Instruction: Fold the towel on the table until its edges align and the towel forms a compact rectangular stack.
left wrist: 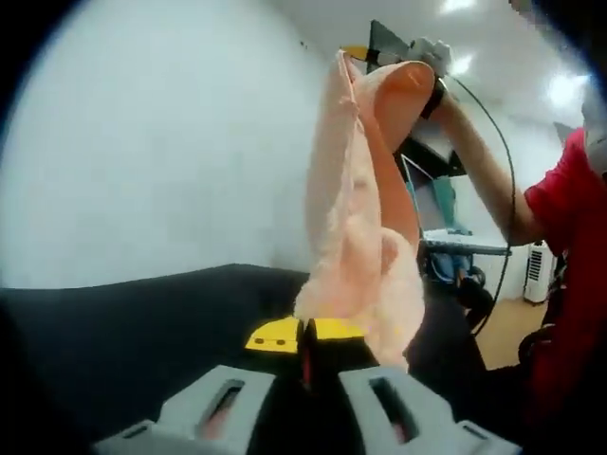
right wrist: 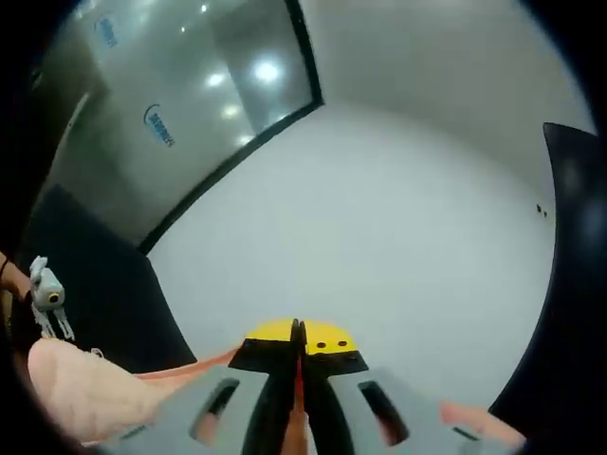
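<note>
A peach towel (left wrist: 356, 218) hangs in the air in a long bunched drape above the black table (left wrist: 123, 332). Its top corner is held high by my right gripper (left wrist: 403, 52), gripped by a person's hand. Its lower end reaches my left gripper (left wrist: 304, 334), whose yellow-tipped jaws are shut on the towel's bottom edge. In the right gripper view my right gripper (right wrist: 299, 334) points up at a white wall and is shut on a thin towel edge. More towel (right wrist: 85, 389) bulges at the lower left and lower right of its jaws.
A person in a red shirt (left wrist: 569, 209) stands at the right, with an arm (left wrist: 484, 142) raised. Behind are a desk with a monitor (left wrist: 441, 204) and a wooden floor (left wrist: 507, 327). A small white object (right wrist: 43, 289) shows at the left edge. A dark panel (right wrist: 579, 284) is at the right.
</note>
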`<move>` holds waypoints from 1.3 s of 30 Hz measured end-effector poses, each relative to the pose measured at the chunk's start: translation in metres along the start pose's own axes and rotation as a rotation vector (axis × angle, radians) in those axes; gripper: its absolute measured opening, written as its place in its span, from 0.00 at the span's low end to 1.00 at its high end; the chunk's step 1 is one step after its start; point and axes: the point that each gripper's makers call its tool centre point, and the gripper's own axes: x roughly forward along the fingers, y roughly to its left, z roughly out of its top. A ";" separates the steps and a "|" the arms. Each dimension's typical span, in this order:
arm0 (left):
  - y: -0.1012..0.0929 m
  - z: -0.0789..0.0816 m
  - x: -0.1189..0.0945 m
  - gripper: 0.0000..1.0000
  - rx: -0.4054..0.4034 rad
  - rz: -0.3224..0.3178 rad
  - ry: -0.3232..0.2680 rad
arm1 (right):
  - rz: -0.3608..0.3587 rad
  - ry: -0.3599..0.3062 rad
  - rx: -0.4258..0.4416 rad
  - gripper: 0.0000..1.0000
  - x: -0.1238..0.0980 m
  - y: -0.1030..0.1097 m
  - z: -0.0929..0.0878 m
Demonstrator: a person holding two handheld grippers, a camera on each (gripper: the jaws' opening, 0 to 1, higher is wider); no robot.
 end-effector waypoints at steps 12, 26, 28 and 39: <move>0.081 0.109 -0.103 0.04 0.292 0.286 0.080 | -0.021 0.113 0.114 0.00 -0.050 -0.016 -0.059; 0.062 0.206 -0.176 0.04 0.679 0.346 0.218 | 0.027 0.126 0.166 0.00 -0.106 0.025 -0.071; 0.057 0.215 -0.182 0.04 0.709 0.342 0.231 | 0.029 0.105 0.152 0.00 -0.115 0.026 -0.059; -0.002 0.308 -0.224 0.04 0.846 0.372 0.193 | -0.004 0.004 0.155 0.00 -0.145 0.013 -0.014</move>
